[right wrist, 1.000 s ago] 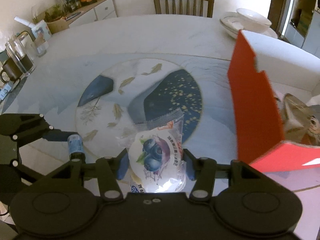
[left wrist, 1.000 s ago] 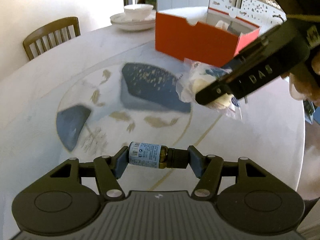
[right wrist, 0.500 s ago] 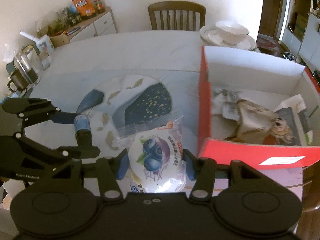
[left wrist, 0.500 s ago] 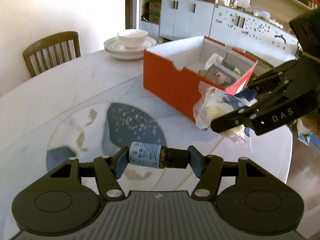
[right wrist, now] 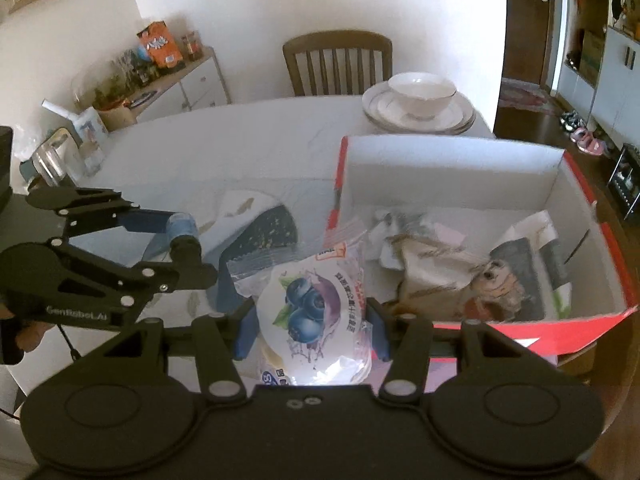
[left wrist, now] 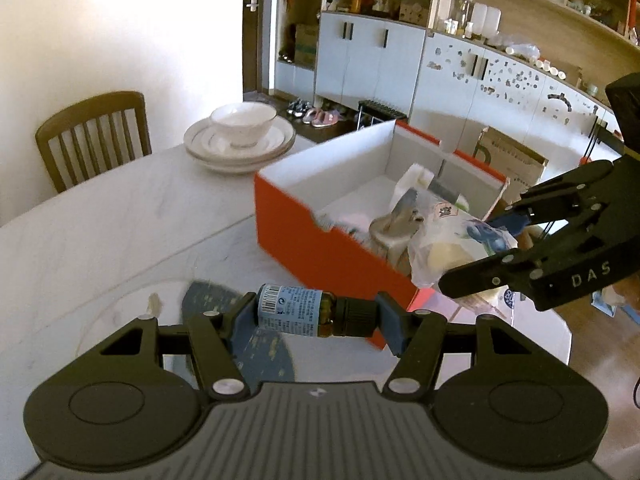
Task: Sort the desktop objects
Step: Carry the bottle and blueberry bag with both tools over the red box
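My left gripper [left wrist: 316,316] is shut on a small brown bottle [left wrist: 298,315] with a blue label and black cap, held lying sideways above the table just short of the red box [left wrist: 320,248]. My right gripper [right wrist: 310,330] is shut on a clear-wrapped blueberry snack pack [right wrist: 310,312], which hangs over the near left corner of the red box [right wrist: 452,160]. The left wrist view shows the snack pack [left wrist: 444,250] over the box's right end, in the right gripper [left wrist: 496,248]. In the right wrist view the left gripper [right wrist: 182,246] and the bottle [right wrist: 182,226] hang left of the box.
The white-lined box holds several packets and wrappers [right wrist: 460,260]. A bowl on stacked plates [left wrist: 240,136] stands behind it on the marble table [left wrist: 100,220]. A wooden chair [right wrist: 338,62] is at the far edge. Jars and glassware [right wrist: 60,156] crowd the table's left side.
Both grippers have risen and moved toward the red box with their loads. The box's inside now shows in both views, and the snack pack has come over its edge.
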### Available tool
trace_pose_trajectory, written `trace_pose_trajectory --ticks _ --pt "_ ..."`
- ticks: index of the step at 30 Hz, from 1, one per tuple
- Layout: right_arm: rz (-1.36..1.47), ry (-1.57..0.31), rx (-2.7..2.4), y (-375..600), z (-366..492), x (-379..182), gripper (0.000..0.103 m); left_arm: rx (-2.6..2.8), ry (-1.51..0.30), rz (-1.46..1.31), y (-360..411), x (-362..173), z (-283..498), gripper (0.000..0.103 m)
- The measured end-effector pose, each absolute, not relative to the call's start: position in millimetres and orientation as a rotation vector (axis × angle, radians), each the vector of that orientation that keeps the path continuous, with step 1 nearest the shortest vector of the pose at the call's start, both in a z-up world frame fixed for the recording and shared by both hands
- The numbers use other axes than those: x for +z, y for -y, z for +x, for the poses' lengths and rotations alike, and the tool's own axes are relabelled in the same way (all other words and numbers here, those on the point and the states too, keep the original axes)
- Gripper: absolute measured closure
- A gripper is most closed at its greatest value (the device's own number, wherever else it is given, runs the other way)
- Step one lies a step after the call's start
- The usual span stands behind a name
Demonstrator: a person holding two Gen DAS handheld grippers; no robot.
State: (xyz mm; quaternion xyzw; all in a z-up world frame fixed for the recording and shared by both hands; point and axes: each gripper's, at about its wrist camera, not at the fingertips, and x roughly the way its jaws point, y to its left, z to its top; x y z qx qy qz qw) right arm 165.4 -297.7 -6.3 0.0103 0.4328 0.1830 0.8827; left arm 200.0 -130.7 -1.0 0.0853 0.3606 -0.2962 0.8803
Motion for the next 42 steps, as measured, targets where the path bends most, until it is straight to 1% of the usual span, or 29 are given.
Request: trace_pose_trajectory --ticks 9,22,31,42 --pt "0.007 -0.868 0.338 343 176 1 0.049 -0.653 -0.721 0.212 174 13 212 0.041" --pt "0.005 -0.849 0.265 405 191 1 0.049 -0.729 -0.711 0.275 247 12 233 0.041" --pt "0.008 -0.843 0.255 425 223 -2 0.049 -0.716 -0.722 0.318 281 3 259 0.041" --pt "0.046 -0.877 0.276 428 271 -22 0.049 -0.661 -0.816 0.328 293 -26 309 0.041"
